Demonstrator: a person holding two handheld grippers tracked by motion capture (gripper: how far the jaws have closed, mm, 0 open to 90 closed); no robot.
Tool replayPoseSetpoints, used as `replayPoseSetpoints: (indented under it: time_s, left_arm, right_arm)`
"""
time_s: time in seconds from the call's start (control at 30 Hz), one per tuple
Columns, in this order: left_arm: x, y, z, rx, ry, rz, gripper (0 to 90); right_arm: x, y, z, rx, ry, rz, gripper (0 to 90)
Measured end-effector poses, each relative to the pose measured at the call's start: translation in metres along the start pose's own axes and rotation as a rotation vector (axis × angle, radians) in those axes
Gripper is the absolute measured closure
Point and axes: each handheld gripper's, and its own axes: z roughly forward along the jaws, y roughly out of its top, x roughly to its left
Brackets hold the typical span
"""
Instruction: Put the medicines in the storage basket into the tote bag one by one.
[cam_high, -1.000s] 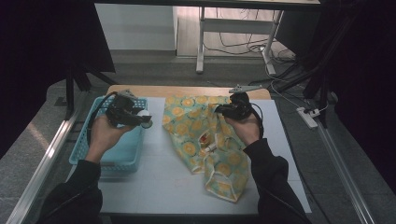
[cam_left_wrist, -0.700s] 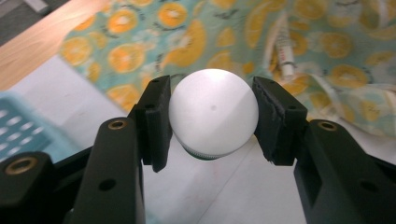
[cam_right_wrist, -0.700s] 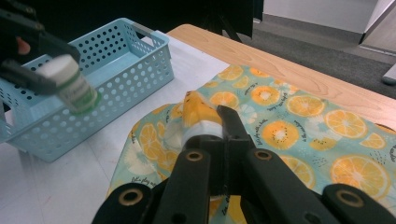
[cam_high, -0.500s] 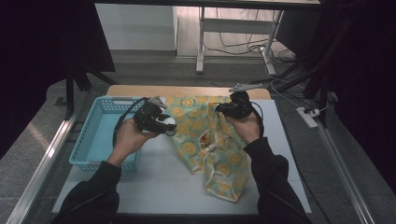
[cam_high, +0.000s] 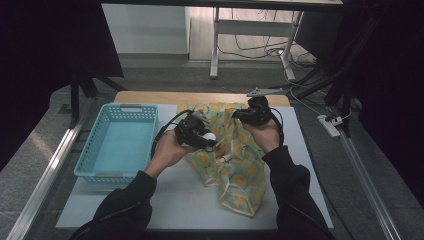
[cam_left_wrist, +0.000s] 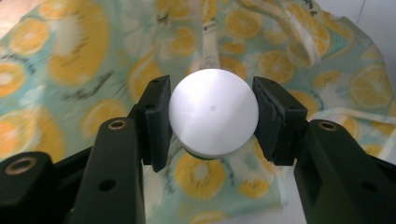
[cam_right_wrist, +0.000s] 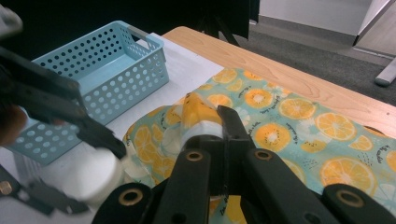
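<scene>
Grey floor (cam_high: 150, 70), white wall (cam_high: 145, 30), metal desk legs (cam_high: 216, 45) w/ cables, dark curtains at sides.

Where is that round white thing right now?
The round white thing is clamped in the left gripper, held over the orange-print cloth bag near the middle of the table, right of the blue basket.

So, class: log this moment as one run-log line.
left gripper: shut on white round object, above fruit-print bag | right gripper: shut on bag's edge, lifted | blue basket: left of bag

L hand-held gripper (cam_high: 207, 140) half-closed; R hand-held gripper (cam_high: 239, 116) clamped.
</scene>
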Motion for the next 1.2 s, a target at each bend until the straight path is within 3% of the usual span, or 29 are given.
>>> replayPoseSetpoints:
  time_s: [0.43,0.73,1.2]
  left_arm:
    - [-0.004,0.019,0.039,0.008,-0.011,0.033,50.9]
    - [0.002,0.023,0.06,-0.001,-0.01,0.022,50.9]
    - [0.01,0.03,0.08,-0.048,0.025,0.029,50.8]
  right_arm:
    - [-0.004,-0.001,-0.003,-0.006,-0.012,0.0,90.0]
    - [-0.004,0.0,-0.004,-0.011,-0.015,0.001,90.0]
    - [-0.007,-0.002,-0.002,-0.003,-0.024,0.001,90.0]
